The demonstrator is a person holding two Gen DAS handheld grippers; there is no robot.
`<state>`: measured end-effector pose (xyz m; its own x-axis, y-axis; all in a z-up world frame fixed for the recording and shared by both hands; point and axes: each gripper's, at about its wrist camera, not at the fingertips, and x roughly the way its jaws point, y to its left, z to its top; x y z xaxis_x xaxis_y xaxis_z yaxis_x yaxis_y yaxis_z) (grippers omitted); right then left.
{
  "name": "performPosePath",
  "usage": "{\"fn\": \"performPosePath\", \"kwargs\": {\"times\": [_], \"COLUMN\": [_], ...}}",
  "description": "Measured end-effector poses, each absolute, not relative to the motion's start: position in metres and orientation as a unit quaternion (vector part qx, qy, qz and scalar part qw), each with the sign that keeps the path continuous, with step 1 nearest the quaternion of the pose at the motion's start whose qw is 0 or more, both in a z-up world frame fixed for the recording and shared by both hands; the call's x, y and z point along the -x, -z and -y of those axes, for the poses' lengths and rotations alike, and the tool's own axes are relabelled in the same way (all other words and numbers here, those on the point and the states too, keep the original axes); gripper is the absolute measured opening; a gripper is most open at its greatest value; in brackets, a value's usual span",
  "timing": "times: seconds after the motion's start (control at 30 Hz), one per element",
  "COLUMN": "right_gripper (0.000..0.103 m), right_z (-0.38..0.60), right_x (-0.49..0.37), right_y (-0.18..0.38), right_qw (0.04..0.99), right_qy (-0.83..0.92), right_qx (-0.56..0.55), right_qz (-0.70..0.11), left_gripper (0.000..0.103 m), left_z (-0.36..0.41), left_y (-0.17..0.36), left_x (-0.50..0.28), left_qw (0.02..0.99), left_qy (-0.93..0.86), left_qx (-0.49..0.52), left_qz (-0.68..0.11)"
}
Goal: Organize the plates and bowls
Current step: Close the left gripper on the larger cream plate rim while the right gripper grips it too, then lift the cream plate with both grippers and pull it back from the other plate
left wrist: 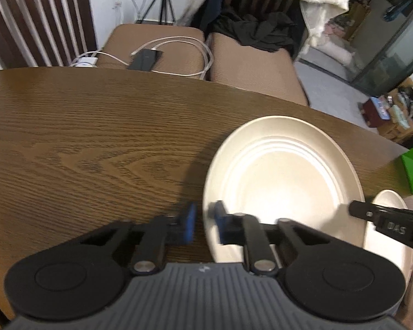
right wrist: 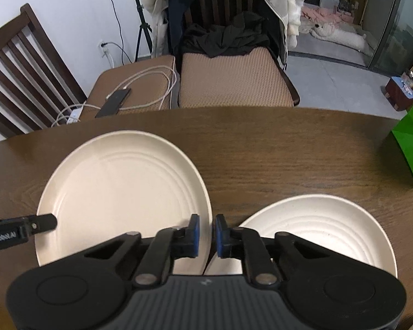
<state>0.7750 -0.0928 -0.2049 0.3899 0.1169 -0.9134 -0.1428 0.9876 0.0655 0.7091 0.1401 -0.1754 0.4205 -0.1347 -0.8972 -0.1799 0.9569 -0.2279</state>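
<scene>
A large cream plate lies flat on the brown wooden table. A second cream plate lies to its right, its left edge tucked under the large plate's right rim. My left gripper hovers at the large plate's left rim, jaws a little apart with the rim between the blue pads, nothing clamped. My right gripper sits over the large plate's right rim where the two plates meet, jaws narrowly apart. Each gripper shows in the other's view as a black finger.
A green paper bag stands at the table's right edge. Two cushioned chairs stand beyond the far edge, one with a phone and cables, the other draped with clothes. A tripod stands by the wall.
</scene>
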Motion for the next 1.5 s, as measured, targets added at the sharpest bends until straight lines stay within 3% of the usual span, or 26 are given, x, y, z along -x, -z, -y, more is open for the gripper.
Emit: {"fn": "performPosePath", "kwargs": {"times": [0.7,1.5], "right_gripper": [0.006,0.006], "right_z": [0.083,0.092], "right_x": [-0.761,-0.713], "right_y": [0.189,0.113], "right_qw": [0.846,0.862], "right_qy": [-0.068,-0.089], "right_qx": [0.019,0.011], "right_qz": [-0.528,-0.499], "left_gripper": [0.009,0.009], "left_z": [-0.135,-0.127], "left_y": [0.152,0.078], "left_x": [-0.706,-0.647], "left_qw": [0.843,0.860], "left_qy": [-0.013,-0.038], "left_qx": [0.115,0.125], "left_qz": [-0.525,-0.494]}}
